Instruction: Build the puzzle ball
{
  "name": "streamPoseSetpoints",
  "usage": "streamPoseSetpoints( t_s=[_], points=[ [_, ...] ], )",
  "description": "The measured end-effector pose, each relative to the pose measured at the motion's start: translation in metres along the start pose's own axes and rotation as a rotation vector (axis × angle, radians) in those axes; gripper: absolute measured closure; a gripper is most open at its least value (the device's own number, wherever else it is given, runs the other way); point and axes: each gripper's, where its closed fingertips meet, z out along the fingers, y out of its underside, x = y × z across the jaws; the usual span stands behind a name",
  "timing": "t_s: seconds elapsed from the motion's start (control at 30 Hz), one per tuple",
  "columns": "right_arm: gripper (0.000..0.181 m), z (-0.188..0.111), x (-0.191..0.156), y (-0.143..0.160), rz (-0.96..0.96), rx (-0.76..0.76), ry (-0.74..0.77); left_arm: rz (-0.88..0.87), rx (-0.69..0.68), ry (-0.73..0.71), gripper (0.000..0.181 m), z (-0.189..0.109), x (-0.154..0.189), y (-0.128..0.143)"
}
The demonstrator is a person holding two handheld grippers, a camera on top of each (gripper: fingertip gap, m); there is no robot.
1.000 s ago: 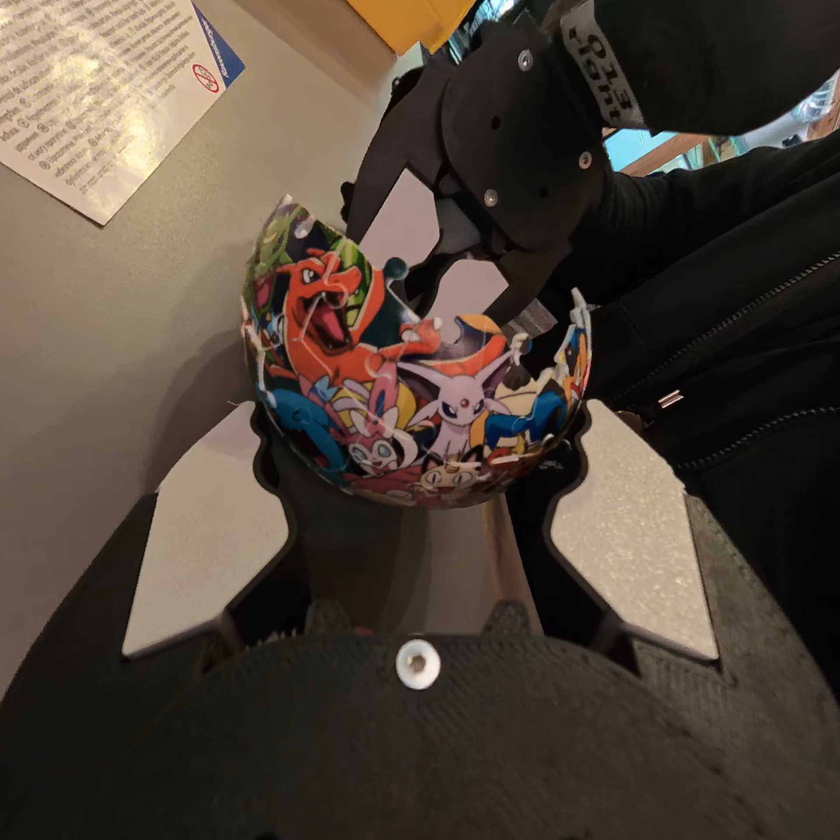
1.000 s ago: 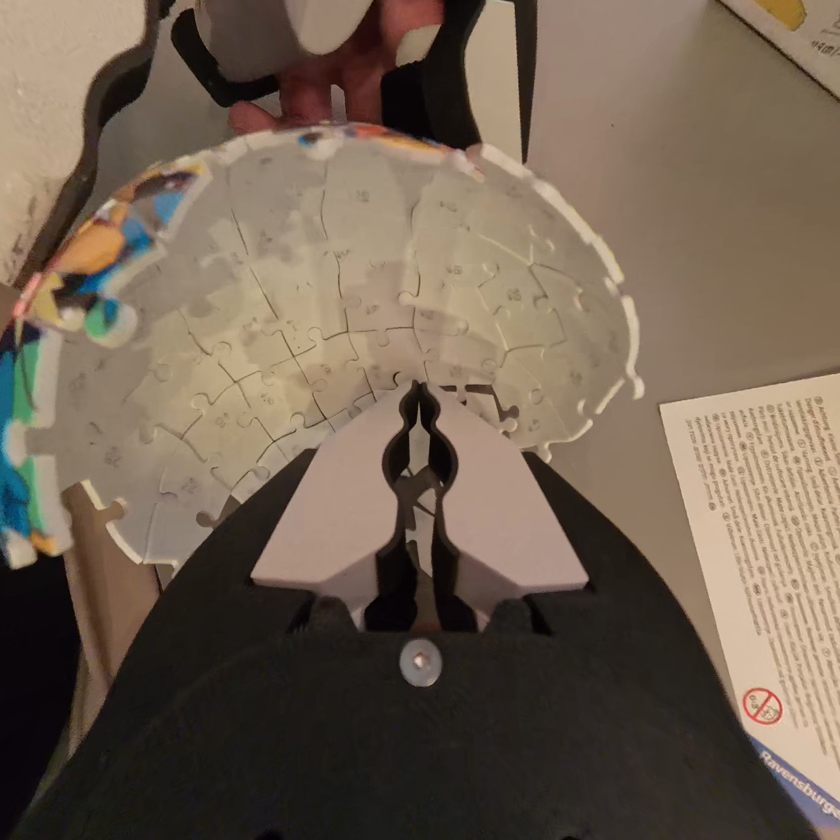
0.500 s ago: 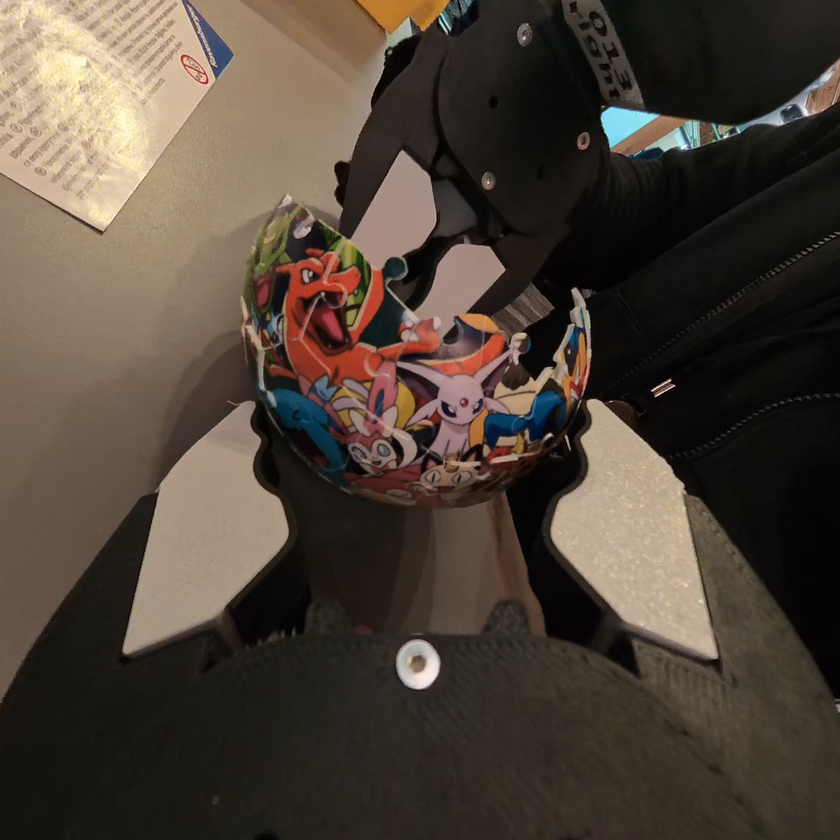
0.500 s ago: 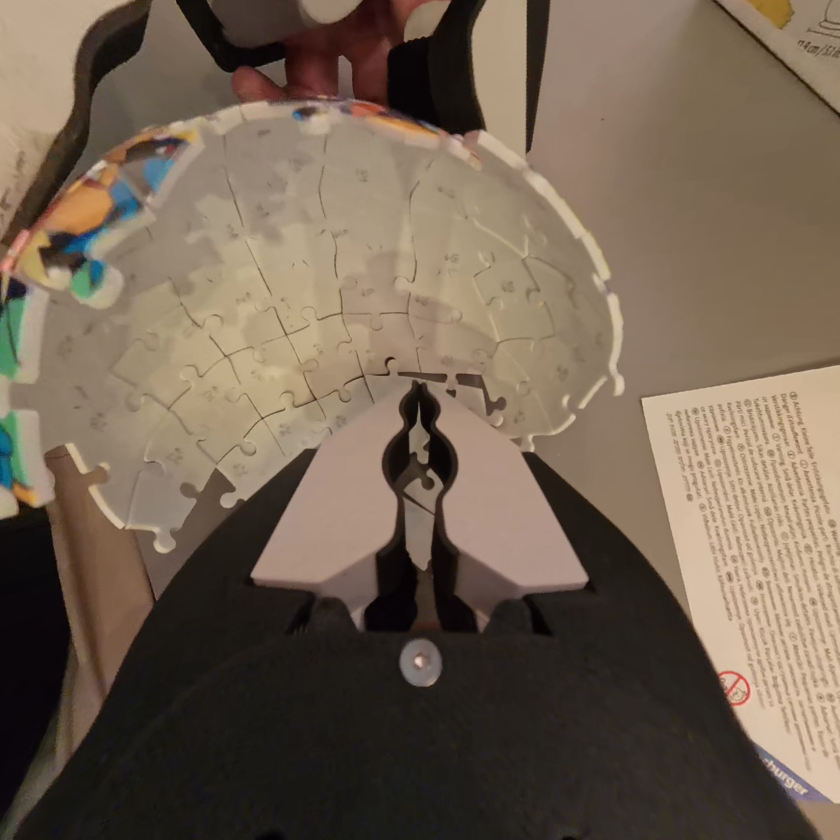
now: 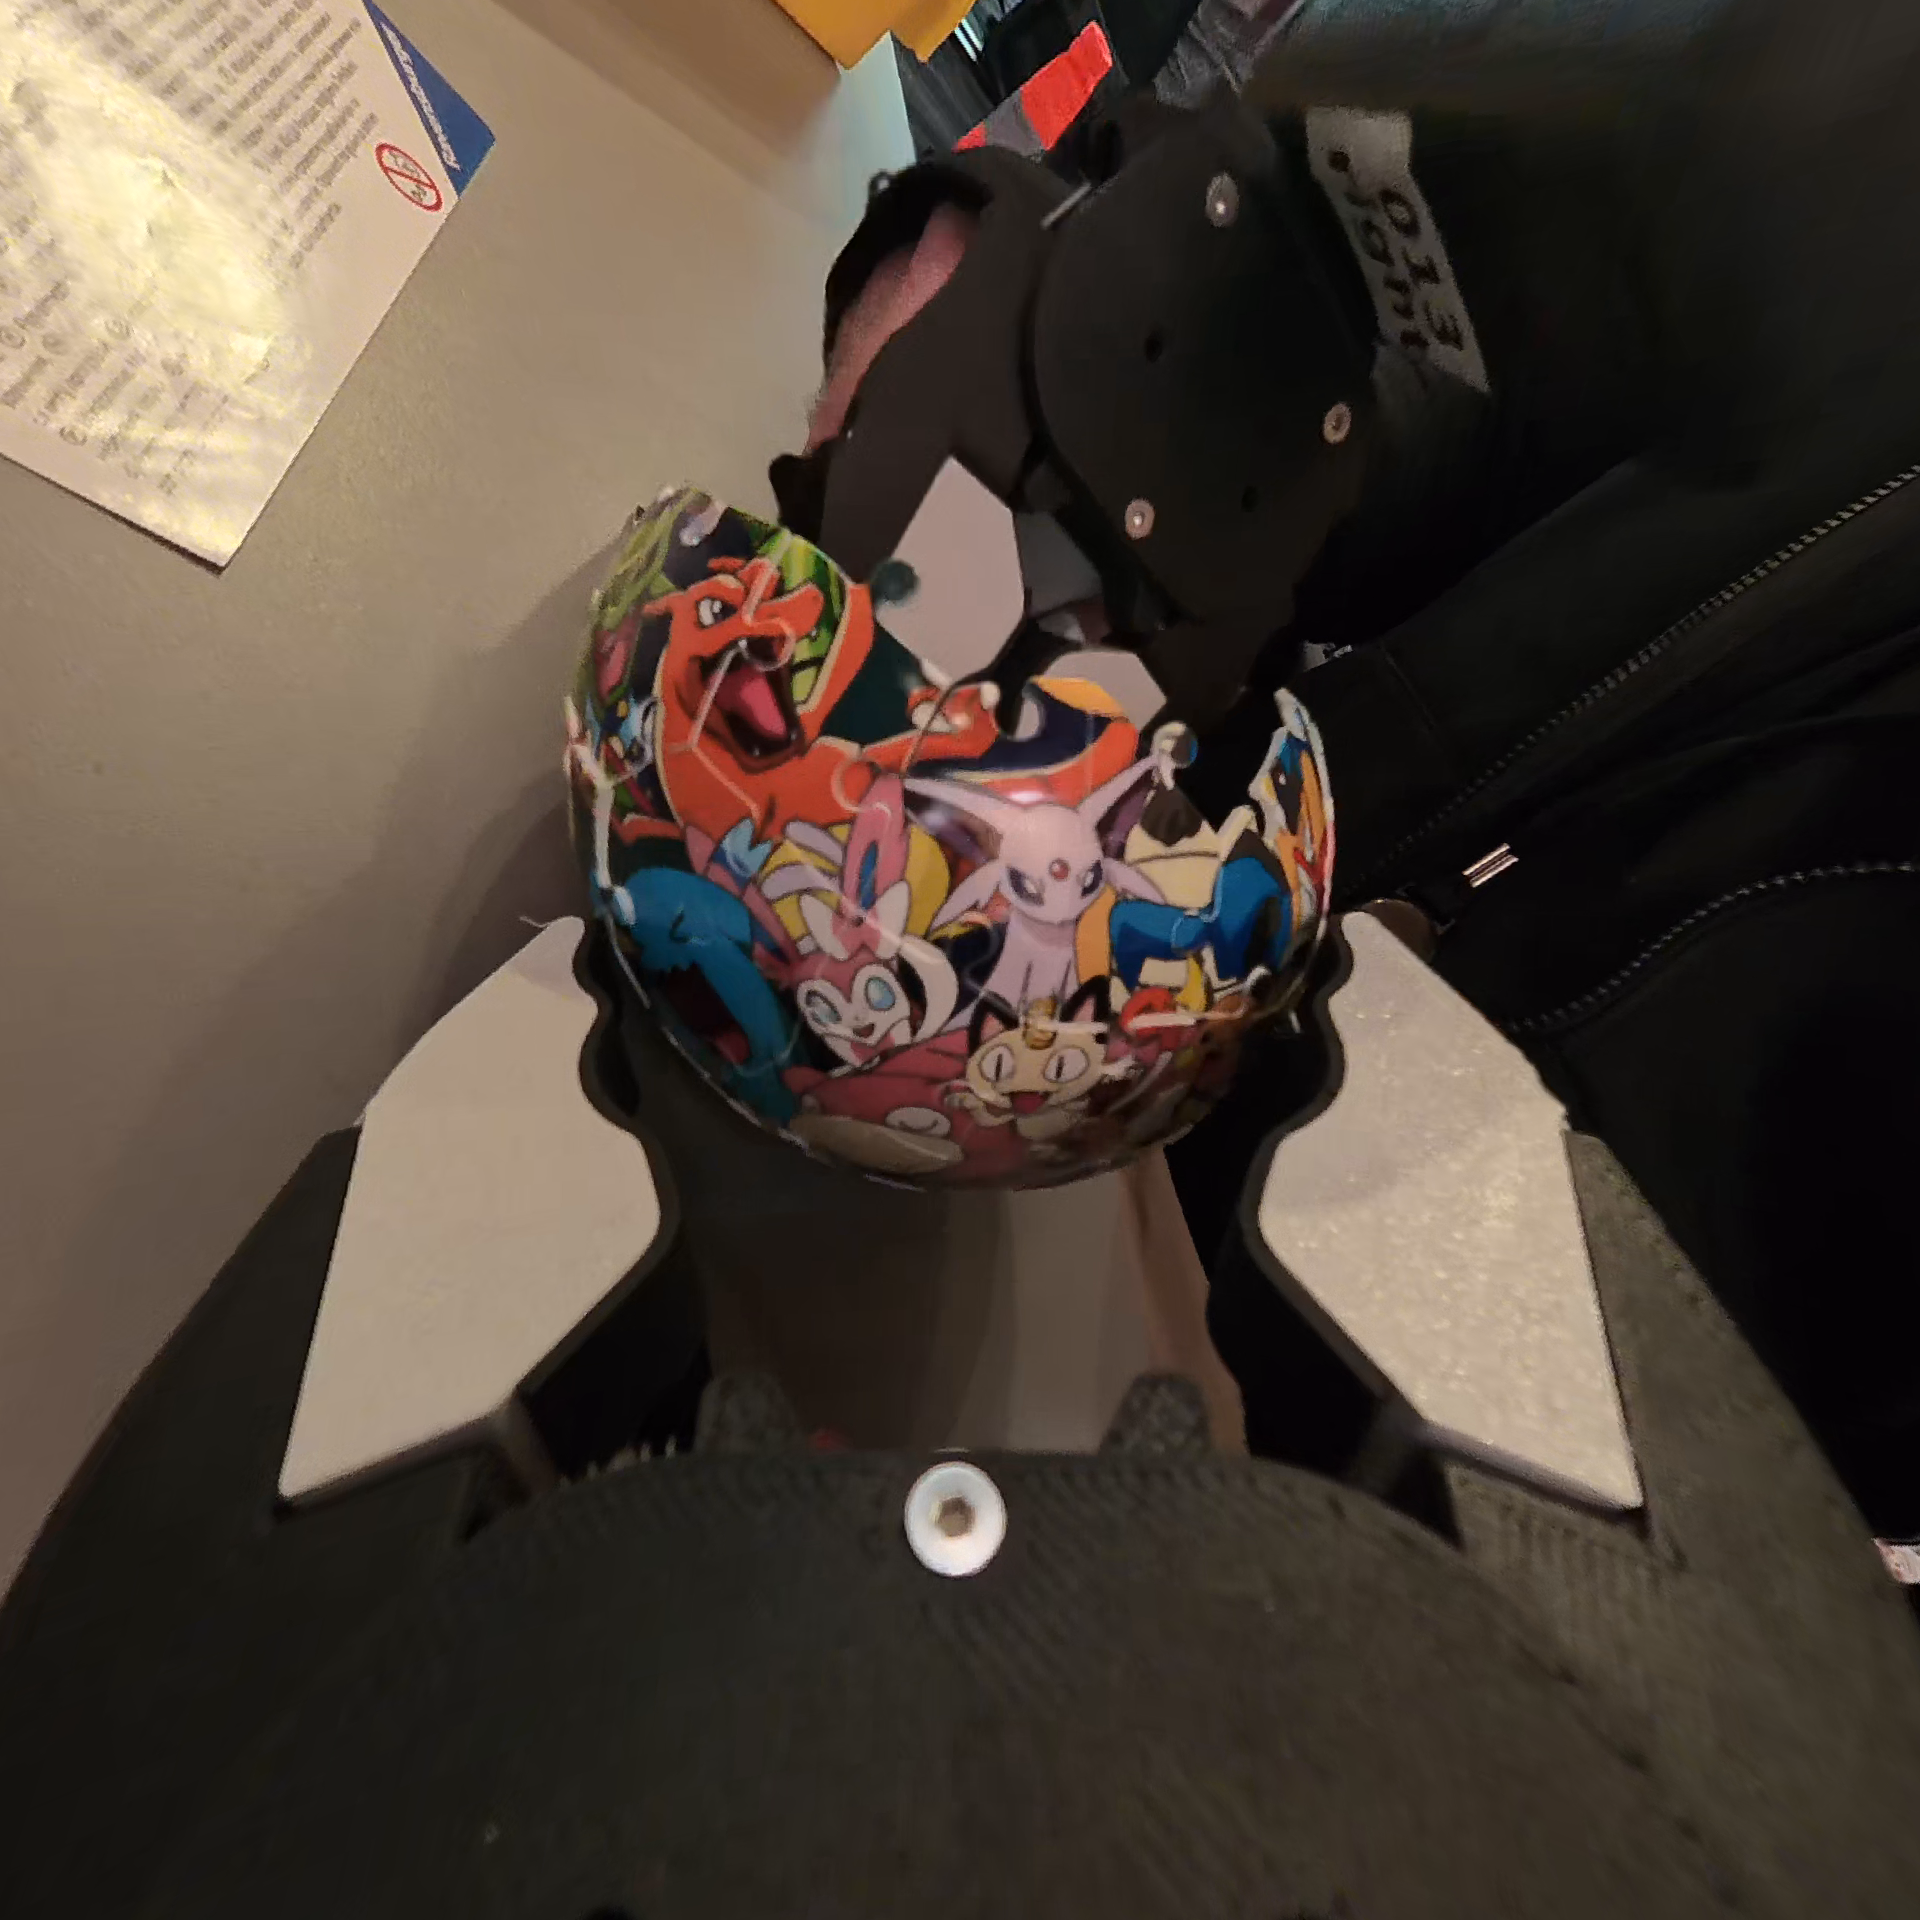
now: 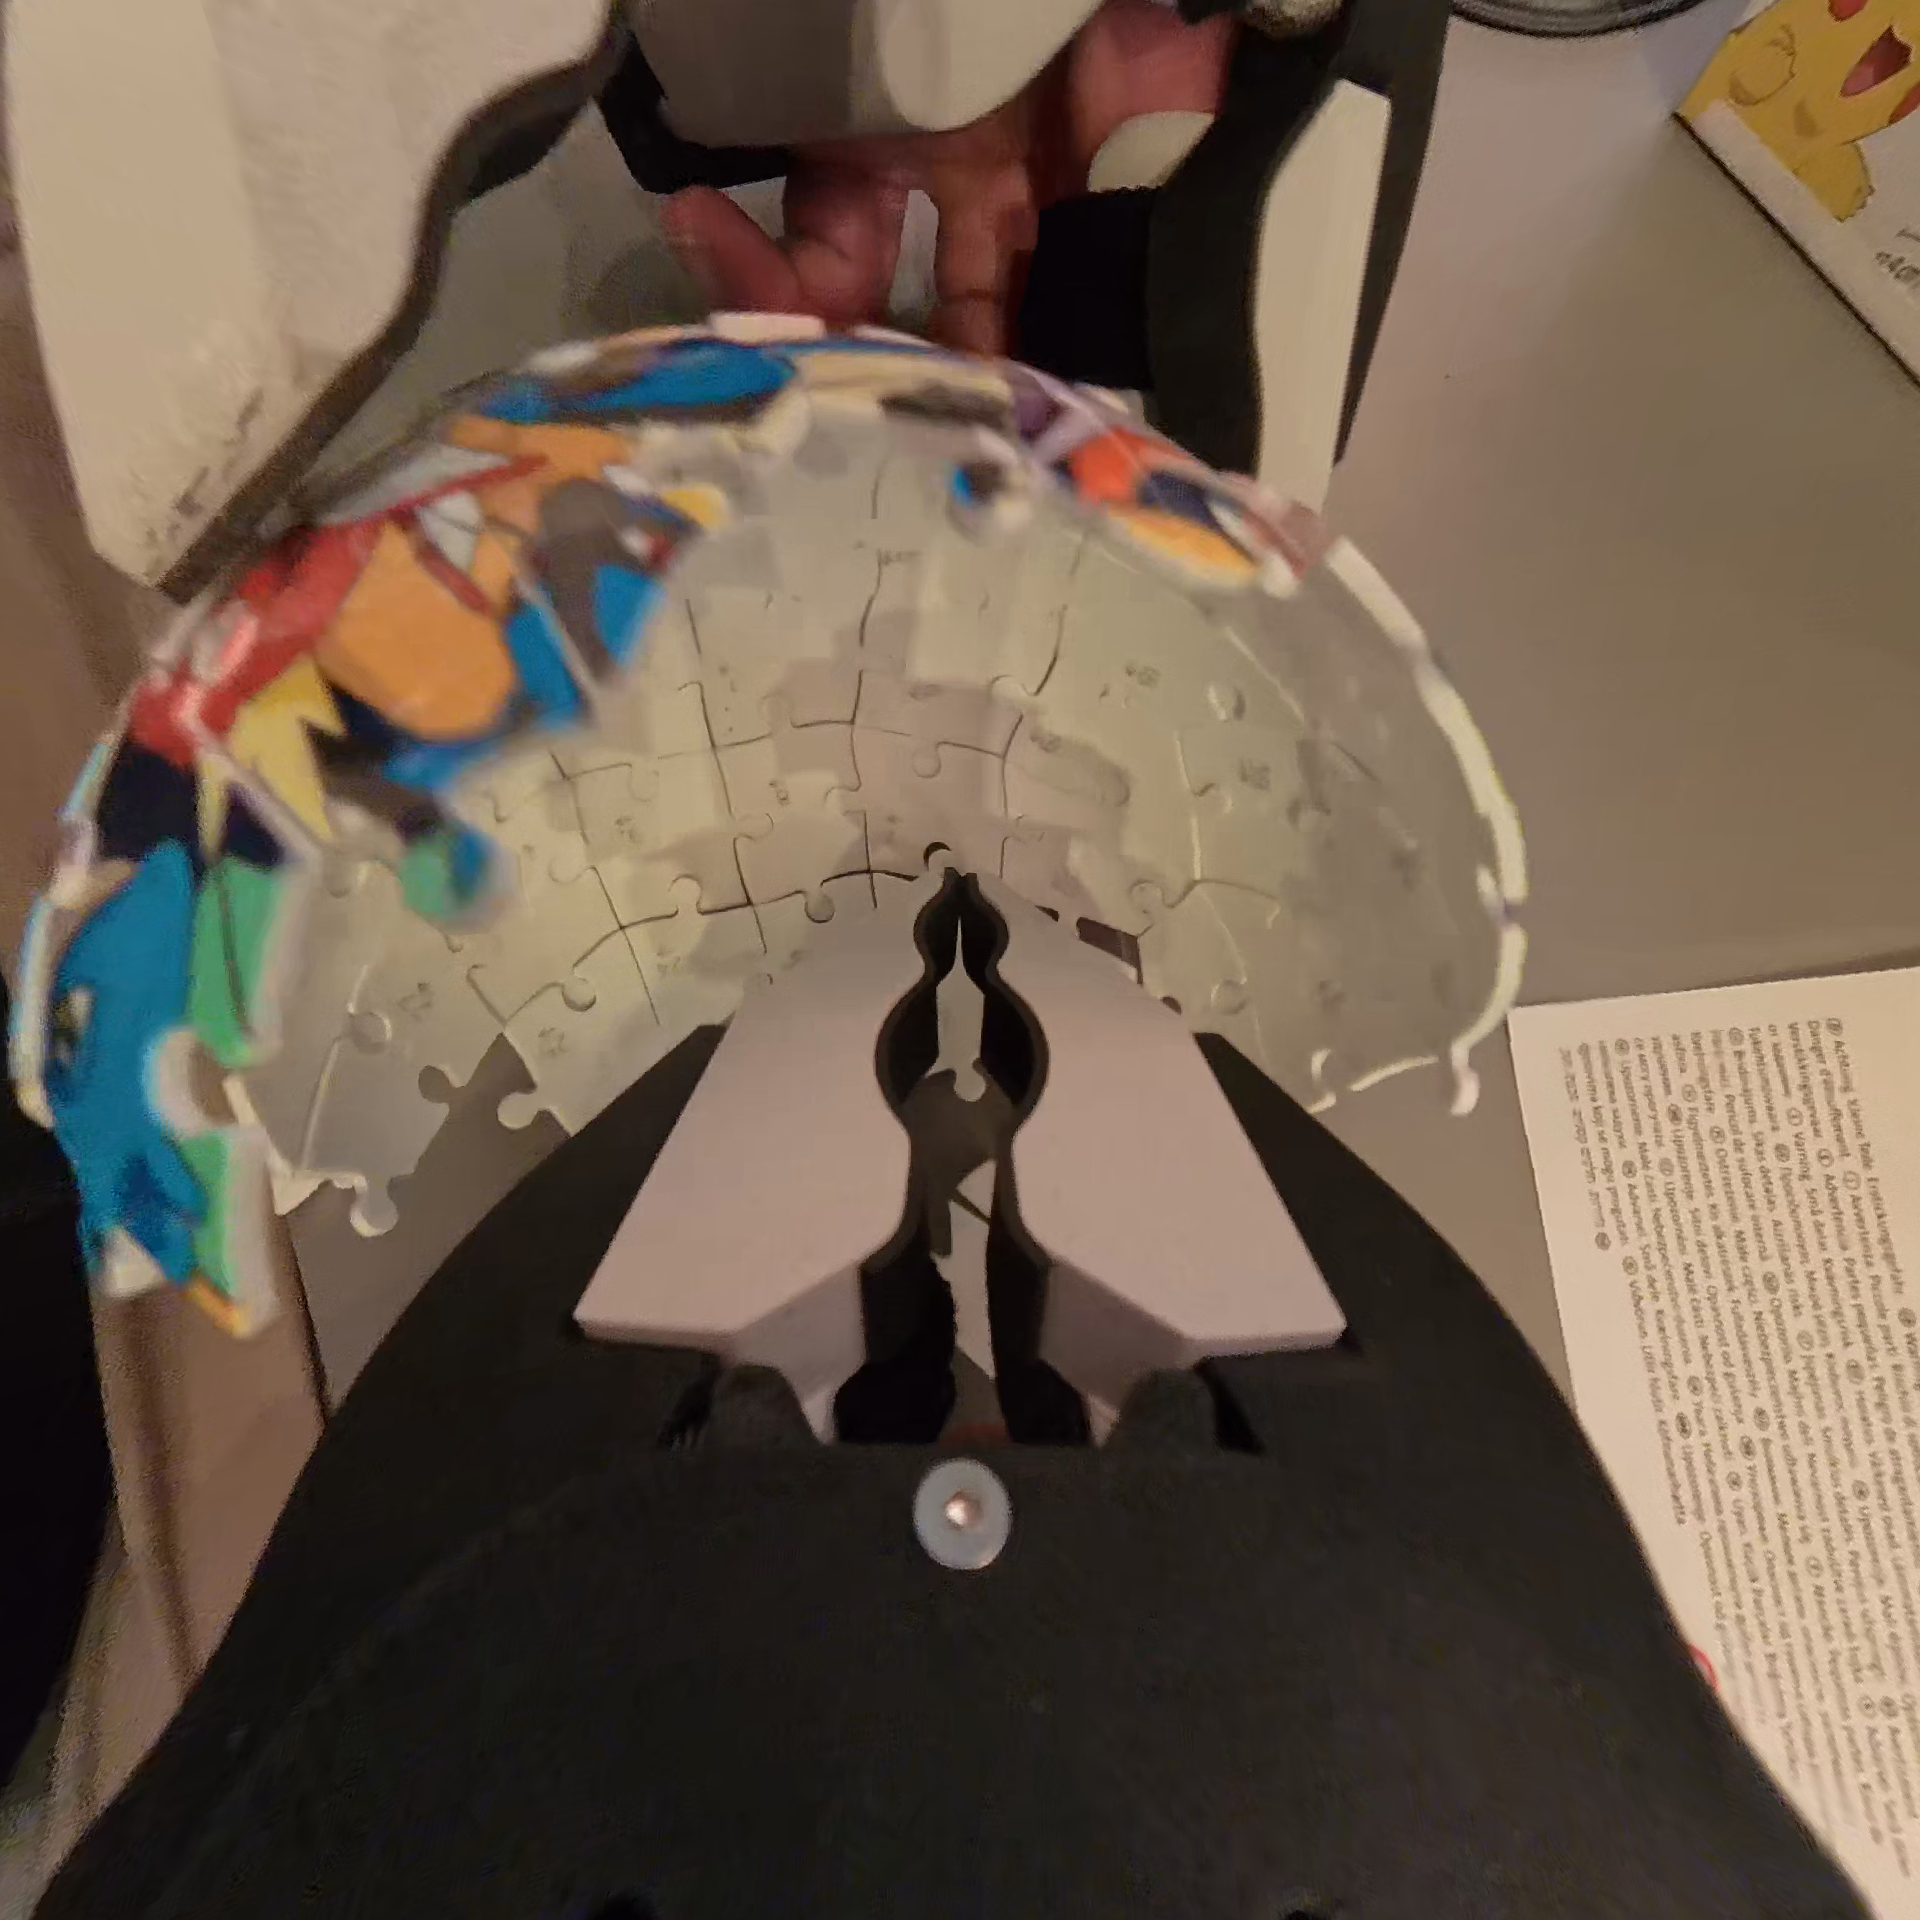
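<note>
The half-built puzzle ball [image 5: 935,894] is a bowl-shaped shell with bright cartoon creatures outside and a plain grey inside [image 6: 935,707]. My left gripper [image 5: 956,956] is shut on it, one finger on each side of the shell. My right gripper [image 6: 958,894] is shut, its tips pressed together at a notch in the shell's near rim. It also shows in the left wrist view [image 5: 1039,665], reaching into the bowl from above. A jigsaw outline shows through the gap between its fingers; I cannot tell if a piece is pinched.
A white printed instruction sheet [image 6: 1714,1299] lies on the grey table, also in the left wrist view [image 5: 187,260]. A puzzle box [image 6: 1818,125] sits at the far right. A person's dark jacket [image 5: 1662,831] is close on the right.
The shell has tilted, so more of its coloured outside shows on the left of the right wrist view. The right gripper's tips stay at the same spot on the rim.
</note>
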Motion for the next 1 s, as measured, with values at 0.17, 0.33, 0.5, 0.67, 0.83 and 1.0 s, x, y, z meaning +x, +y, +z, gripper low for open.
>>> streamPoseSetpoints(
  t_s=[0.17, 0.33, 0.5, 0.67, 0.83, 1.0],
  points=[
    [0.181, 0.003, -0.003, -0.004, 0.0, 0.018, -0.017, 0.005, 0.006, 0.009, 0.059, -0.002, 0.001, 0.001],
    [0.181, 0.004, -0.003, -0.004, 0.014, 0.031, -0.025, 0.002, 0.047, -0.022, 0.061, -0.013, 0.0, 0.002],
    [0.181, 0.004, -0.003, -0.004, 0.035, 0.04, -0.035, -0.031, 0.121, -0.064, 0.064, -0.024, 0.006, 0.01],
    [0.181, 0.005, -0.004, -0.005, 0.02, 0.043, -0.031, -0.051, 0.218, -0.071, 0.064, -0.025, 0.006, 0.011],
    [0.181, 0.008, -0.008, -0.008, 0.003, 0.041, -0.037, -0.037, 0.235, -0.073, 0.065, -0.025, 0.006, 0.009],
    [0.181, 0.009, -0.01, -0.009, 0.0, 0.043, -0.042, -0.03, 0.225, -0.059, 0.065, -0.023, 0.006, 0.008]
  ],
)
